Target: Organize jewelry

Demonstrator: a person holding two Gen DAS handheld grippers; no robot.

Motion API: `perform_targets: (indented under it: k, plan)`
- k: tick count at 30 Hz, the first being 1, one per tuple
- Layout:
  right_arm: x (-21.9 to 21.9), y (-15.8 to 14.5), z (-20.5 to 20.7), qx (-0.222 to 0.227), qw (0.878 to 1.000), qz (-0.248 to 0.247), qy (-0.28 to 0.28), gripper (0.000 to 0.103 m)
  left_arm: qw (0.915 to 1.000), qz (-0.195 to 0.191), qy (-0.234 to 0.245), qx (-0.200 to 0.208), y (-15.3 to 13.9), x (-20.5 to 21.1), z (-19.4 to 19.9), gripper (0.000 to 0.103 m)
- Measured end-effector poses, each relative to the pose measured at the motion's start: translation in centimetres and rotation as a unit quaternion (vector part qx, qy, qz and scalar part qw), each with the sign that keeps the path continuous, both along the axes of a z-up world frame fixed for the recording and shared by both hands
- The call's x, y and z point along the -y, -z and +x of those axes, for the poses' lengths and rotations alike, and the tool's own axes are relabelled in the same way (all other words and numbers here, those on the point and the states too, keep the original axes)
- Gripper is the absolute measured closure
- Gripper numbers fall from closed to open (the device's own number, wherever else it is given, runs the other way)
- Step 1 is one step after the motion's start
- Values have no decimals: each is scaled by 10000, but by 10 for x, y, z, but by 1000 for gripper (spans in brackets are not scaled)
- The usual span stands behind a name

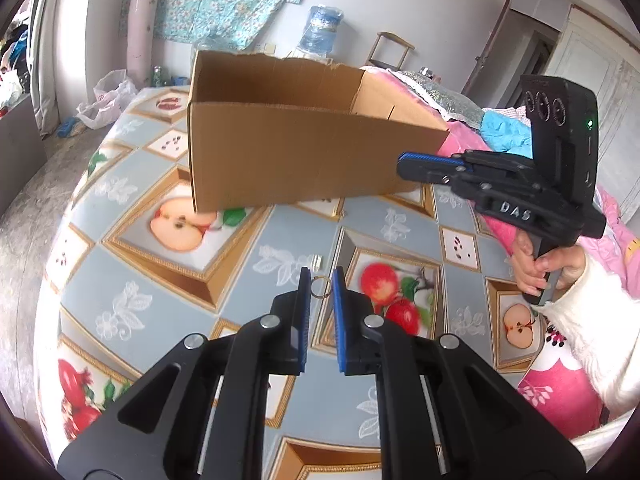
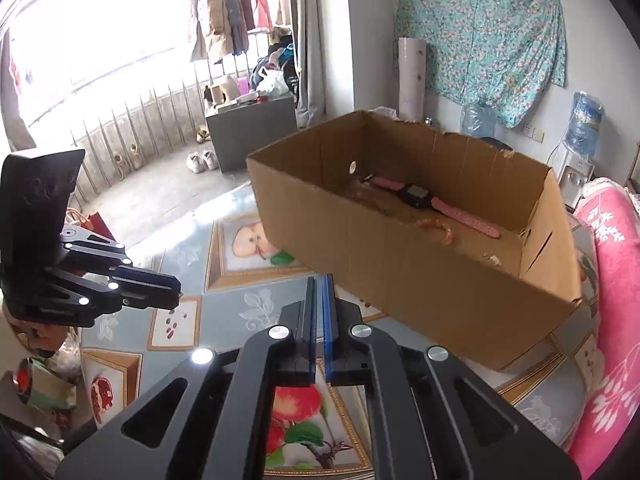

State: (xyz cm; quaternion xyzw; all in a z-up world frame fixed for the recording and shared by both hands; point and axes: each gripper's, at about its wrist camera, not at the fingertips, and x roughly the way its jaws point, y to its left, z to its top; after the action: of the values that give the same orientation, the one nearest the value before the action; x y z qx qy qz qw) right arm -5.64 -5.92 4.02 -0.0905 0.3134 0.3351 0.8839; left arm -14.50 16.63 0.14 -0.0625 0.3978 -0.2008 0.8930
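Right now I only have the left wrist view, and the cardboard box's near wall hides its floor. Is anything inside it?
Observer: Yes. The right wrist view looks down into the cardboard box, and a watch with a pink strap lies on its floor.
Operator: Anything else in there?
Observer: An orange curved piece, perhaps a bangle, lies beside the watch on the side of the near wall. I cannot tell exactly what it is.
Operator: Is the right gripper carrying something?
Observer: Its own camera shows the right gripper with its pads together and nothing visible between them.
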Motion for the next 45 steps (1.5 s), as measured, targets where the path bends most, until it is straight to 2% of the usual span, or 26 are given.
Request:
perform_targets:
  k: [3, 6, 14, 16, 17, 18, 22, 23, 24, 25, 26, 30, 33, 38, 45]
  plan:
    - [3, -5, 8, -125, 9999, 51, 3, 100, 10000, -42, 26, -6, -4, -1, 7, 93]
    - [-5, 3, 8, -289, 9993, -33, -230, 100, 10000, -89, 25, -15, -3, -2, 11, 93]
    - [-56, 67, 12, -921, 9897, -695, -852, 96, 9996, -167, -111, -184, 13, -13, 12, 93]
    - [-63, 76, 14, -958, 9881, -758, -936, 80, 9996, -153, -127, -200, 15, -15, 10, 93]
    - [-65, 79, 15, -942, 9883, -770, -924, 62, 9996, -159, -131, -206, 16, -17, 9, 93]
    - [-66, 81, 16, -925, 9888, -741, -909, 55, 9996, -154, -148, -205, 16, -19, 9, 93]
    - [-69, 84, 17, -814, 9895, -694, -968, 56, 9994, -184, -227, -206, 17, -25, 8, 93]
    - [-70, 86, 15, -754, 9895, -727, -997, 62, 9993, -193, -237, -214, 18, -26, 8, 93]
    - [-72, 86, 13, -582, 9897, -876, -973, 74, 9992, -212, -255, -227, 19, -27, 8, 93]
    - [-70, 86, 13, -674, 9894, -822, -987, 84, 9990, -238, -272, -246, 21, -28, 8, 93]
    - [-70, 84, 13, -810, 9893, -761, -948, 88, 9989, -261, -274, -264, 22, -28, 7, 93]
    - [-74, 83, 0, -562, 9910, -983, -710, 88, 9990, -260, -251, -260, 24, -24, 3, 93]
    - [-69, 82, -2, -707, 9927, -805, -559, 88, 9990, -277, -222, -283, 25, -22, 3, 93]
    - [-62, 78, -10, -603, 9940, -768, -499, 89, 9995, -175, -165, -188, 17, -18, -1, 93]
    - [-38, 29, -18, -315, 9982, -317, -388, 89, 9997, -206, -122, -19, 1, -13, -2, 93]
